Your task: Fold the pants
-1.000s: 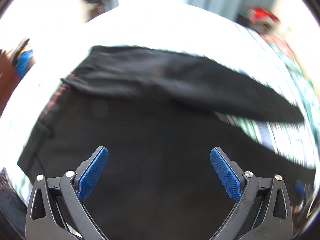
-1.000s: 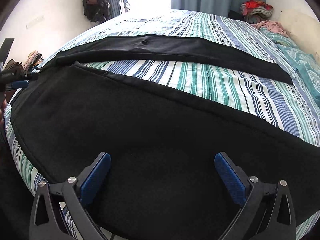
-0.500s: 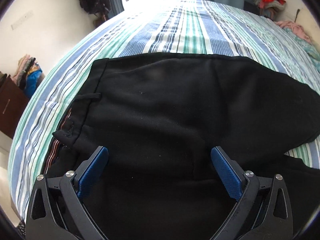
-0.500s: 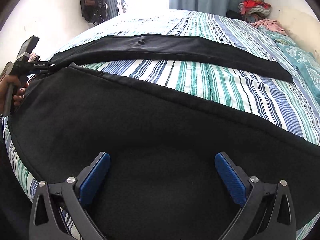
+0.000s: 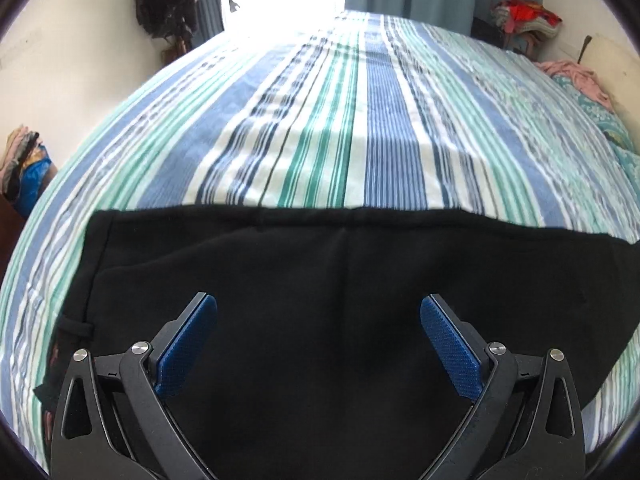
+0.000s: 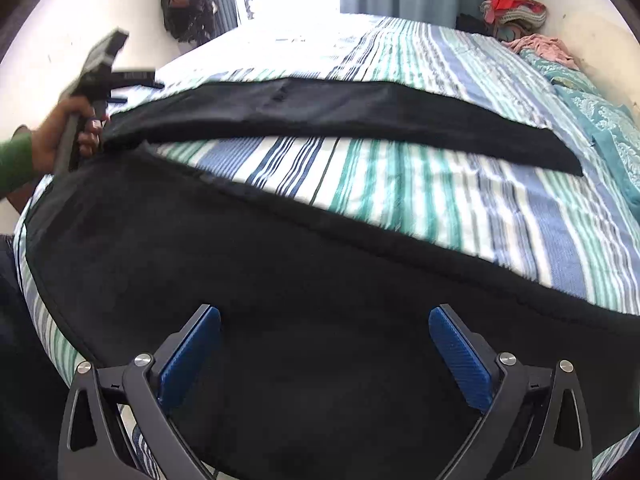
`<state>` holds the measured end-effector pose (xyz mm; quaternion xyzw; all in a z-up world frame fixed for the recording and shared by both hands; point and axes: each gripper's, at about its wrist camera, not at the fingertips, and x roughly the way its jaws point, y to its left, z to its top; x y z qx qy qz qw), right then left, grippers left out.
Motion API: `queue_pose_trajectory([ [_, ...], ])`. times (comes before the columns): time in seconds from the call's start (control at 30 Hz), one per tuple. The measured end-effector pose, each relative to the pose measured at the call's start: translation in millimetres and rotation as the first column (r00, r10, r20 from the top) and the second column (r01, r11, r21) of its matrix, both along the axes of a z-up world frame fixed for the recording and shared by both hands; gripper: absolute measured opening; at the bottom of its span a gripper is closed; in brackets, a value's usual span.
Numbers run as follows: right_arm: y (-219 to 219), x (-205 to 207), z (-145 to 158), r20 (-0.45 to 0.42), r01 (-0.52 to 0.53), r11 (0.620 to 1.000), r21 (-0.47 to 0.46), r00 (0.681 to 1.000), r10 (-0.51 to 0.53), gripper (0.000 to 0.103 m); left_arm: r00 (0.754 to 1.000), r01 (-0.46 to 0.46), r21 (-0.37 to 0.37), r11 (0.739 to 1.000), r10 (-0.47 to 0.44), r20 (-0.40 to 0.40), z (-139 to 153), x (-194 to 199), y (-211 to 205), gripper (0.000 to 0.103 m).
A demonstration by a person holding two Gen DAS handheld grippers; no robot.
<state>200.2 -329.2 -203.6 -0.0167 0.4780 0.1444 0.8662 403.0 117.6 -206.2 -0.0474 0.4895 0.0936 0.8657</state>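
While both tongs stand wide apart w/ nothing between the blue pads, the black pants (image 5: 344, 320) fill the lower half of each view, spread on the striped bedsheet (image 5: 320, 120).

Left wrist view, left to right: a belt loop (image 5: 76, 326) shows at the lower left by the pants' side edge; the left gripper (image 5: 319, 344) sits bottom centre, fingers splayed, over the dark cloth but whether it touches can't be told. The pants' top edge runs straight across mid-frame, bare sheet beyond it. A pile of clothes (image 5: 524, 16) sits upper right.

Right wrist view, left to right: a hand (image 6: 64, 132) in a green sleeve at the upper left holds the other tool, blurred, near the pants' waist end. From there the two legs fan out toward the right: the far leg (image 6: 360, 116) crosses the upper middle, ending at the right; the near leg (image 6: 280, 280) sweeps under the right gripper (image 6: 325, 348), bottom centre, jaws fully spread & gripping nothing. A wedge of sheet lies between the legs. A teal blanket (image 6: 600, 120) is at the right edge.
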Motion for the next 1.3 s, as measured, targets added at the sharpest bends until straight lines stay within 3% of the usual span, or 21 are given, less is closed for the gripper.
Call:
queue_pose_trajectory([
  [0.03, -14.4, 10.0, 8.7, 0.018, 0.022, 1.0, 0.01, 1.0, -0.022, 0.103, 0.999, 0.006, -0.003, 1.0, -0.007, -0.035, -15.6, -0.3, -0.4, 0.103],
  [0.1, -49.2, 43.3, 22.4, 0.031, 0.054, 0.998, 0.013, 0.998, -0.054, 0.103, 0.999, 0.004, -0.021, 1.0, -0.003, 0.044, -15.2, -11.8, 2.0, 0.103],
  [0.23, -134.9, 143.4, 29.9, 0.054, 0.148, 0.988, -0.042, 0.988, -0.145, 0.103, 0.999, 0.007, -0.021, 1.0, -0.006, 0.054, -16.7, -14.5, -0.5, 0.103],
  [0.37, -223.9, 259.0, 7.4, -0.046, 0.309, 0.951, -0.023, 0.95, -0.31, 0.101, 0.997, 0.006, -0.008, 1.0, -0.006, 0.076, -19.4, -15.2, -2.2, 0.103],
  [0.43, -256.2, 303.0, -3.1, -0.108, 0.4, 0.917, 0.013, 0.912, -0.396, 0.08, 0.996, 0.005, -0.012, 1.0, -0.004, 0.088, -19.9, -16.5, -1.4, 0.103],
  [0.5, -271.5, 334.6, -15.0, -0.161, 0.465, 0.885, 0.02, 0.875, -0.457, 0.074, 0.995, 0.005, -0.011, 1.0, -0.004, 0.095, -21.3, -16.9, 0.2, 0.103],
  [0.57, -273.6, 362.7, -34.0, -0.241, 0.473, 0.881, 0.009, 0.856, -0.457, 0.074, 0.995, 0.005, -0.011, 1.0, -0.003, 0.1, -22.0, -17.6, 0.7, 0.103],
  [0.7, -261.5, 394.1, -61.2, -0.265, 0.407, 0.906, -0.12, 0.866, -0.424, 0.074, 0.994, 0.004, -0.008, 1.0, -0.003, 0.108, -23.0, -18.6, 0.5, 0.103],
  [0.77, -259.1, 399.9, -69.9, -0.292, 0.399, 0.912, -0.095, 0.864, -0.409, 0.06, 0.994, 0.003, -0.009, 1.0, -0.002, 0.109, -22.8, -18.8, 0.6, 0.103],
  [0.8, -256.8, 398.6, -67.7, -0.267, 0.398, 0.91, -0.115, 0.87, -0.414, 0.041, 0.994, 0.003, -0.009, 1.0, -0.002, 0.109, -22.7, -18.9, 0.8, 0.103],
  [0.83, -255.6, 395.6, -61.8, -0.235, 0.4, 0.908, -0.124, 0.878, -0.418, 0.011, 0.994, 0.003, -0.009, 1.0, -0.002, 0.108, -22.6, -18.9, 0.8, 0.103],
  [0.97, -251.1, 353.8, -18.7, -0.091, 0.393, 0.919, -0.035, 0.914, -0.395, 0.01, 0.995, 0.003, -0.004, 1.0, -0.003, 0.103, -22.2, -17.6, 0.4, 0.102],
  [1.1, -224.3, 259.8, 38.3, 0.058, 0.323, 0.946, 0.035, 0.944, -0.324, 0.009, 0.996, 0.003, 0.01, 1.0, -0.004, 0.094, -20.9, -16.5, -1.4, 0.103],
  [1.2, -209.5, 158.1, 61.3, 0.112, 0.337, 0.938, 0.086, 0.932, -0.345, 0.009, 0.997, 0.002, 0.014, 1.0, -0.003, 0.082, -19.5, -15.2, -1.6, 0.103],
  [1.3, -205.4, 59.8, 54.0, 0.044, 0.458, 0.884, 0.093, 0.885, -0.463, 0.009, 0.999, -0.006, 0.022, 1.0, 0.005, 0.052, -17.5, -12.2, -2.8, 0.103],
])
